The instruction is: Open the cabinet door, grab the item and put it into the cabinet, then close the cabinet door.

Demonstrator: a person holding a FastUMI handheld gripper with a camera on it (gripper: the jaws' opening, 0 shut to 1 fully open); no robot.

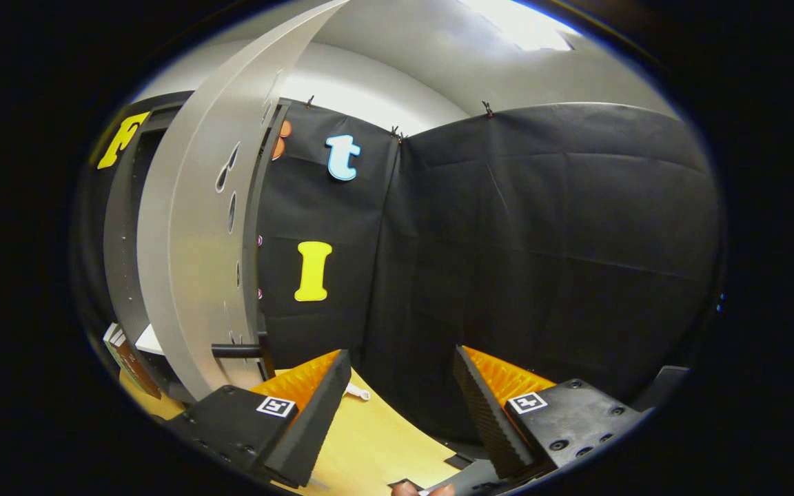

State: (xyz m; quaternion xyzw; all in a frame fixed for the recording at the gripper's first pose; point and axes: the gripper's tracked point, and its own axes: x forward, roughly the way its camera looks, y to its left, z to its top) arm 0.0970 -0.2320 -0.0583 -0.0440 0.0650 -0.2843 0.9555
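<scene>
The grey cabinet door [194, 227] stands swung out, edge-on, just beyond my left finger, with a dark bar handle [235, 350] low on it. Behind it the dark cabinet frame [121, 234] and its opening show. Inside the cabinet, low down, a brown box-like item [128, 358] stands on the floor of the cabinet beside a white shelf edge [150, 340]. My gripper [402, 396] is open with nothing between its fingers; the left finger [314, 413] is close to the handle, not touching it.
A pale wooden tabletop [369, 441] lies under the fingers. A small white object [358, 393] lies on it just past the left finger. Black cloth walls [542, 262] close off the space ahead and to the right. A fingertip of a hand [407, 489] shows below.
</scene>
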